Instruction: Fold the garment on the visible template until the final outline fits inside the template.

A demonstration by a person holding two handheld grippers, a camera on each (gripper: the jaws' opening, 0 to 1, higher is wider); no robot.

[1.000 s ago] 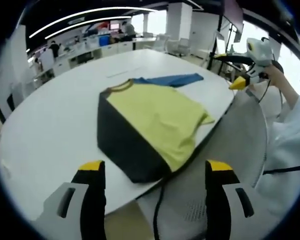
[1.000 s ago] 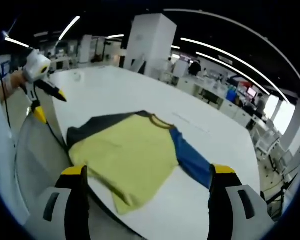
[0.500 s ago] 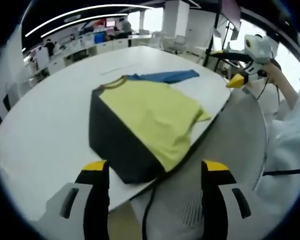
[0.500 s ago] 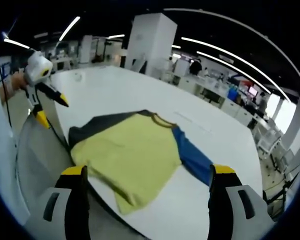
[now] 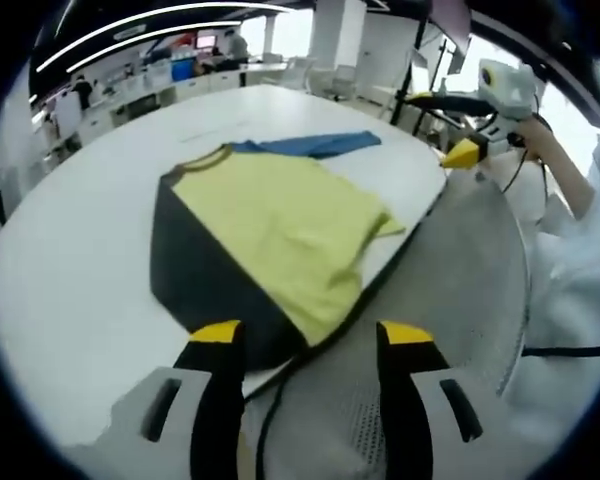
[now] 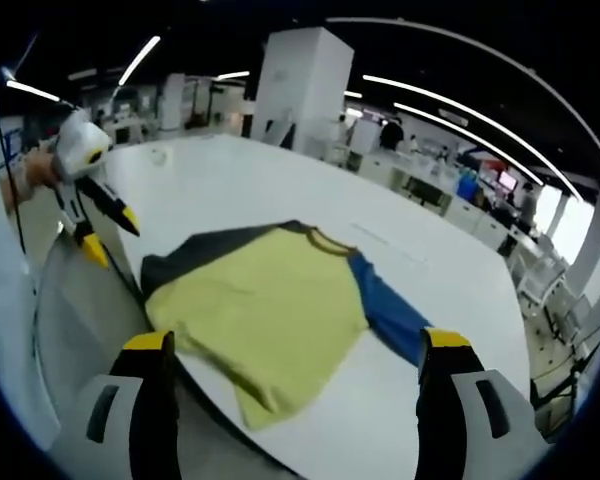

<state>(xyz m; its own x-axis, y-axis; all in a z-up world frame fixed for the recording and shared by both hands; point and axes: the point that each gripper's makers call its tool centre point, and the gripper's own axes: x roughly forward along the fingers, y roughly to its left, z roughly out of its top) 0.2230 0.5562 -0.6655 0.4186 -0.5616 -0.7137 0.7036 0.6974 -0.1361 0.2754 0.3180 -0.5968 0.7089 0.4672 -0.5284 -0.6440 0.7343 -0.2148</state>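
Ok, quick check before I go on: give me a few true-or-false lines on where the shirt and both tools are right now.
1. The shirt lies on the white table. True.
2. The left tool is shut on the shirt's hem. False: its jaws stand open, one each side of the shirt's near corner, gripping nothing.
3. A blue sleeve sticks out flat from the shirt. True.
4. The right tool holds the blue sleeve. False: it is open and holds nothing.
5. The shirt's yellow edge reaches the table's edge. True.
6. The shirt is already folded into a small square. False: it is spread out, with a dark sleeve showing.
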